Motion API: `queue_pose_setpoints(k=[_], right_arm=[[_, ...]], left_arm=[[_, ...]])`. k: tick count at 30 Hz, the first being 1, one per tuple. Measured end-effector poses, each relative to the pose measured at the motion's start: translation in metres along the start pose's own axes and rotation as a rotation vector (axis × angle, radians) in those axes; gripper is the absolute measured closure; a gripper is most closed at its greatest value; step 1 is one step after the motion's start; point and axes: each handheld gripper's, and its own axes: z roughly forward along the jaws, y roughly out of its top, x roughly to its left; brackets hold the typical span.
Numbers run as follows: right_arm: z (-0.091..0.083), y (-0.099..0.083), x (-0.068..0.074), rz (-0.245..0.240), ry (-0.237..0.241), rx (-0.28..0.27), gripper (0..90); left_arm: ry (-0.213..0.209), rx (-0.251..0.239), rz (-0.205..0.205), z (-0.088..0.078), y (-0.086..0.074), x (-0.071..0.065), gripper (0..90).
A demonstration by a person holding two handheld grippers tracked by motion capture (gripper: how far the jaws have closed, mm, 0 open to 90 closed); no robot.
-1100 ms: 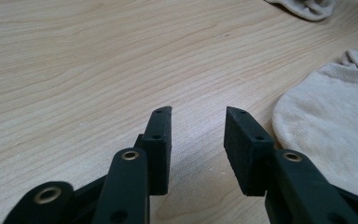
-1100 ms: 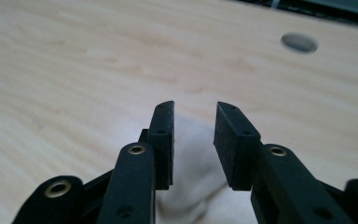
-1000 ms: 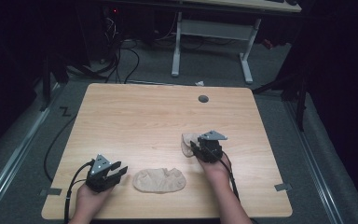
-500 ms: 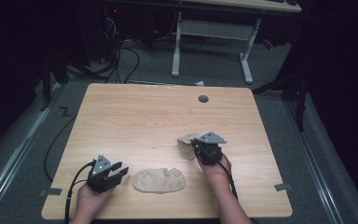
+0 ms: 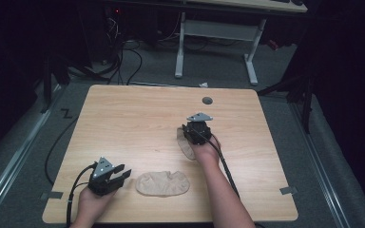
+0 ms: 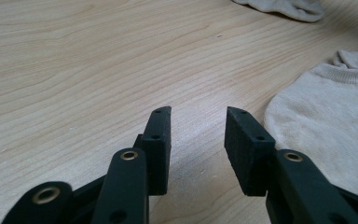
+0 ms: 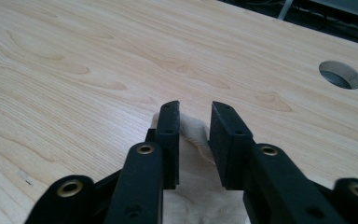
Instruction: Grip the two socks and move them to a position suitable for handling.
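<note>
Since the earlier frame, the right gripper point(image 5: 190, 134) has been carried farther up the table point(image 5: 138, 114), its jaws pinching a fold of a beige sock point(image 7: 193, 133). Nearest, the left gripper point(image 6: 198, 135) is held released above bare wood, just beside the flat sock point(image 5: 163, 183).

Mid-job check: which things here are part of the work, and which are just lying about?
In the job:
right gripper, closed on a beige sock
second beige sock, flat beside the open left gripper

Lying about:
cable hole in the table
floor cables
</note>
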Motion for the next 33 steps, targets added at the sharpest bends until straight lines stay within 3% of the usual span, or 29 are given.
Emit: queue_pose_setpoints(k=[7,10,11,13,15,19,22,25,30,33], right_arm=[[-0.028,-0.020,-0.005,0.013,-0.001,-0.018,70.8],[-0.031,-0.029,-0.006,0.025,0.012,-0.007,72.4],[-0.029,-0.039,-0.002,0.035,0.036,0.025,76.9],[-0.028,-0.044,0.001,0.031,0.052,0.037,80.0],[-0.021,-0.058,0.015,0.015,0.092,0.098,87.4],[-0.023,-0.073,0.022,-0.012,0.104,0.139,90.0],[-0.029,-0.080,0.021,-0.011,0.112,0.148,89.9],[-0.044,-0.093,0.010,-0.004,0.084,0.155,89.3],[-0.056,-0.093,-0.003,0.036,0.078,0.108,87.5],[-0.042,-0.074,0.004,0.032,0.091,0.093,87.1]], left_arm=[[0.001,0.004,0.008,0.001,0.000,-0.002,61.7],[0.002,0.007,0.012,0.002,0.000,-0.003,61.7],[0.001,0.013,0.014,0.002,0.000,-0.003,61.7],[0.003,0.013,0.013,0.003,0.000,-0.003,61.7],[0.005,0.011,0.016,0.003,0.000,-0.004,62.0],[0.005,0.014,0.015,0.003,0.000,-0.003,63.1],[0.006,0.017,0.025,0.002,0.000,-0.004,63.1],[0.009,0.014,0.022,0.001,0.001,-0.005,63.1],[0.009,0.017,0.026,0.003,0.002,-0.007,63.0],[0.007,0.021,0.035,0.005,0.002,-0.010,62.9]])
